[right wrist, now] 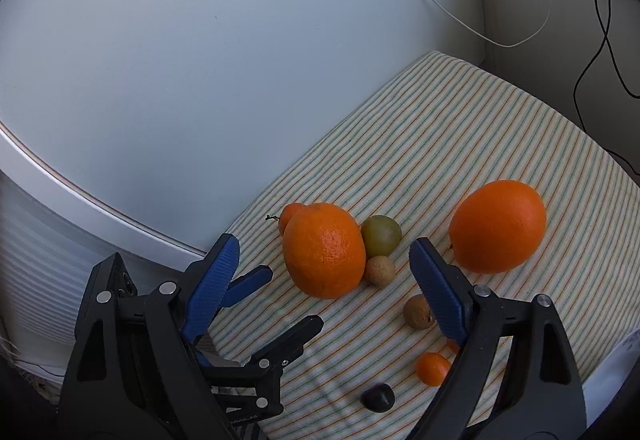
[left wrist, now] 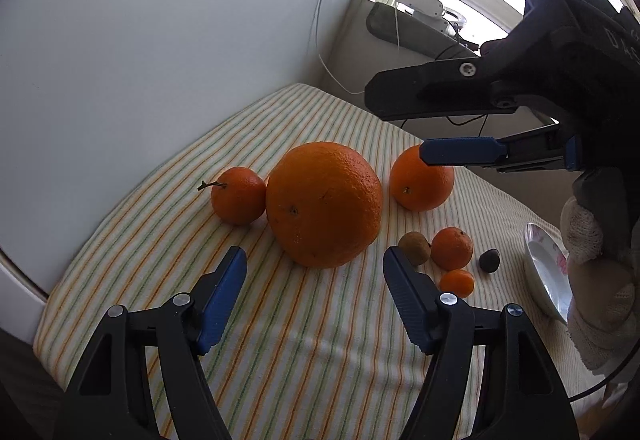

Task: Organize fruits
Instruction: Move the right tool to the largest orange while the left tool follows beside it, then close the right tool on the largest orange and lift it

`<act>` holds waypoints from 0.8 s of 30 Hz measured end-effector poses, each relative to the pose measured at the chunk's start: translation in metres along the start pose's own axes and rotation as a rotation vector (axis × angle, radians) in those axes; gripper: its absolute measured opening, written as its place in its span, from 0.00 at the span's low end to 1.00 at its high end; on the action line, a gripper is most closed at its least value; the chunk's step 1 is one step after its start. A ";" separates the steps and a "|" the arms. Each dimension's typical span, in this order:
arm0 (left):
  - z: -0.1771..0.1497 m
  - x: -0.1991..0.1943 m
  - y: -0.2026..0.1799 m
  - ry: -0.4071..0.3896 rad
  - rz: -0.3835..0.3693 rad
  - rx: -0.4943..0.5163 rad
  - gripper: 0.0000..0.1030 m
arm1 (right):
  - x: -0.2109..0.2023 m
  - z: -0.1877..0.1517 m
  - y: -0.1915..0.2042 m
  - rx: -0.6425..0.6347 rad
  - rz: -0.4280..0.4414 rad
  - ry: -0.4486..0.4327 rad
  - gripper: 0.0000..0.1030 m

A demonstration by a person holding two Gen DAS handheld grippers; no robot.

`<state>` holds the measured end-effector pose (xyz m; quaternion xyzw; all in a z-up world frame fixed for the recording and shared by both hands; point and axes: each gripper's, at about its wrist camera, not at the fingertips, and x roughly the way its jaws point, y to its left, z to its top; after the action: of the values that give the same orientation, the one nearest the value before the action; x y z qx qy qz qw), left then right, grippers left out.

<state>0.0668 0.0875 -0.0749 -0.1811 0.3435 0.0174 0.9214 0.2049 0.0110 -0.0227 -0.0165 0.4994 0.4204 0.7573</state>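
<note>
Both grippers [left wrist: 315,258] [right wrist: 324,246] spread wide, empty; only the right view reveals a green fruit [right wrist: 381,235].

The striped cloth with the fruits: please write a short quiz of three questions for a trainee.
1. True or false: the left hand-held gripper is open and holds nothing.
2. Which fruit touches the largest orange in the left wrist view?
A. stemmed mandarin
B. dark fruit
3. Fill in: the white dish lies at the cloth's ___ edge in that view.

Key: 1 true; 2 A; 3 right.
</note>
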 end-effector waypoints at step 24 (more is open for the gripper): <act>0.006 0.023 0.007 0.046 -0.055 -0.061 0.63 | 0.068 0.021 -0.007 0.007 0.014 0.155 0.71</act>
<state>0.0870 0.0943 -0.0871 -0.2187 0.3589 -0.0015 0.9074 0.2352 0.0577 -0.0678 -0.0429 0.5580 0.4215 0.7135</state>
